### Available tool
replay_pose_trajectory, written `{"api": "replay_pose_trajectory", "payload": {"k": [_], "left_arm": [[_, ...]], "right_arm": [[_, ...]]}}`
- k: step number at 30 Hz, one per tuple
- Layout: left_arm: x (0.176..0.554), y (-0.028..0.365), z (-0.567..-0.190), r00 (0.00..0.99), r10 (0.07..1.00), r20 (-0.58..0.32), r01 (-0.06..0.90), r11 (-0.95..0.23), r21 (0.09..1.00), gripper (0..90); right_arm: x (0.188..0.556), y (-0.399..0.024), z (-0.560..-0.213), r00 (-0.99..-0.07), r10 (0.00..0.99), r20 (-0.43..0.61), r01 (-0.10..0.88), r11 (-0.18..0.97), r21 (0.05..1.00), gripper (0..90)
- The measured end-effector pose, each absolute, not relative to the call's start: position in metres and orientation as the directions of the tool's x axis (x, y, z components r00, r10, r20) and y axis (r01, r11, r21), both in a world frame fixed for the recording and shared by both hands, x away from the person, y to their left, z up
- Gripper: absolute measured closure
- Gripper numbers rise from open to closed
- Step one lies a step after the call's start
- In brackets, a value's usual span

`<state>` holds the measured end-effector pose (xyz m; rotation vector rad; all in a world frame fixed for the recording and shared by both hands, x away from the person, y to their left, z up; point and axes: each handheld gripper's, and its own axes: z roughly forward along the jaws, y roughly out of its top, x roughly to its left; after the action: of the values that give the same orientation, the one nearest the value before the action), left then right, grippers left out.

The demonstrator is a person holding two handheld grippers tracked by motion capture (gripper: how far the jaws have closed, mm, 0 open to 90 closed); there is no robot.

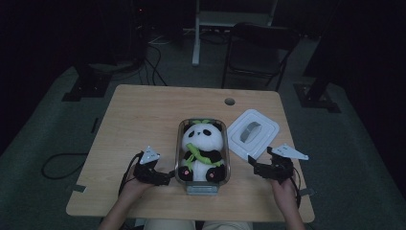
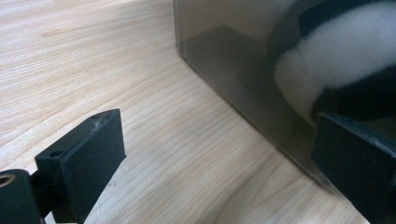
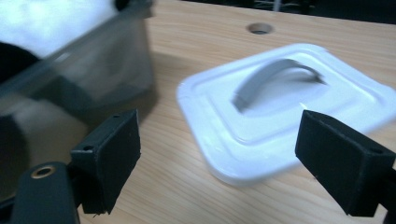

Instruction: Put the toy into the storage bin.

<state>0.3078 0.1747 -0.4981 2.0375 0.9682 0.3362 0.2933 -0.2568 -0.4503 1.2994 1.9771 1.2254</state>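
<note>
Overhead, a panda (image 1: 203, 149) is seen lying in a clear box (image 1: 228, 165) at the table's (image 1: 143, 120) middle, with a white lid (image 1: 253, 132) just right of it. The left gripper (image 1: 168, 175) is held beside the box, the right gripper (image 1: 253, 164) near the lid. Along the left gripper (image 2: 215, 154), jaws are spread, one against the box (image 2: 219, 65) wall. Along the right gripper (image 3: 217, 149), released jaws are seen, nothing between them, before the lid (image 3: 280, 107).
</note>
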Motion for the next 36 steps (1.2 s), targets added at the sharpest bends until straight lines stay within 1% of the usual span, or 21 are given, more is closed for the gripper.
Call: {"api": "replay_pose_trajectory", "payload": {"k": [2, 5, 9, 12, 15, 19, 23, 25, 27, 29, 30, 32, 36], "left_arm": [[0.307, 0.175, -0.499, 0.671, 0.734, -0.105, 0.520, -0.365, 0.772, 4.3], [0.306, 0.177, -0.501, 0.667, 0.738, -0.102, 0.521, -0.364, 0.772, 4.3], [0.304, 0.179, -0.501, 0.661, 0.742, -0.107, 0.519, -0.350, 0.780, 4.3], [0.304, 0.180, -0.502, 0.656, 0.747, -0.104, 0.517, -0.345, 0.783, 4.3], [0.302, 0.181, -0.502, 0.655, 0.749, -0.098, 0.516, -0.349, 0.782, 4.3], [0.301, 0.183, -0.503, 0.647, 0.757, -0.091, 0.518, -0.349, 0.781, 4.3], [0.300, 0.185, -0.504, 0.643, 0.760, -0.091, 0.522, -0.348, 0.779, 4.3], [0.301, 0.185, -0.505, 0.643, 0.760, -0.095, 0.525, -0.347, 0.778, 4.3], [0.301, 0.185, -0.505, 0.641, 0.763, -0.088, 0.526, -0.352, 0.774, 4.3], [0.301, 0.186, -0.506, 0.639, 0.764, -0.090, 0.528, -0.350, 0.774, 4.3], [0.302, 0.187, -0.507, 0.638, 0.765, -0.089, 0.528, -0.350, 0.774, 4.3], [0.302, 0.187, -0.507, 0.637, 0.766, -0.093, 0.531, -0.347, 0.773, 4.3], [0.302, 0.188, -0.508, 0.635, 0.767, -0.094, 0.533, -0.348, 0.771, 4.3]], "right_arm": [[0.290, -0.269, -0.451, -0.407, 0.909, 0.094, 0.482, 0.126, 0.867, 13.6], [0.285, -0.284, -0.452, -0.334, 0.940, 0.069, 0.507, 0.117, 0.854, 13.0], [0.277, -0.306, -0.458, -0.305, 0.947, 0.101, 0.531, 0.081, 0.843, 11.8], [0.268, -0.317, -0.463, -0.259, 0.961, 0.097, 0.542, 0.062, 0.838, 11.8], [0.260, -0.326, -0.469, -0.236, 0.963, 0.129, 0.563, 0.027, 0.826, 11.9], [0.251, -0.331, -0.479, -0.210, 0.968, 0.136, 0.593, 0.015, 0.805, 11.9], [0.250, -0.330, -0.490, -0.203, 0.968, 0.144, 0.636, 0.019, 0.771, 11.9], [0.251, -0.329, -0.493, -0.197, 0.968, 0.153, 0.647, 0.012, 0.763, 14.4], [0.253, -0.329, -0.495, -0.194, 0.971, 0.142, 0.656, 0.020, 0.754, 14.9], [0.253, -0.329, -0.496, -0.199, 0.971, 0.132, 0.661, 0.033, 0.749, 21.0], [0.253, -0.329, -0.497, -0.196, 0.972, 0.129, 0.663, 0.034, 0.748, 21.6], [0.253, -0.331, -0.498, -0.204, 0.970, 0.135, 0.669, 0.038, 0.742, 30.6], [0.254, -0.332, -0.498, -0.221, 0.967, 0.130, 0.674, 0.055, 0.737, 31.8]]}}
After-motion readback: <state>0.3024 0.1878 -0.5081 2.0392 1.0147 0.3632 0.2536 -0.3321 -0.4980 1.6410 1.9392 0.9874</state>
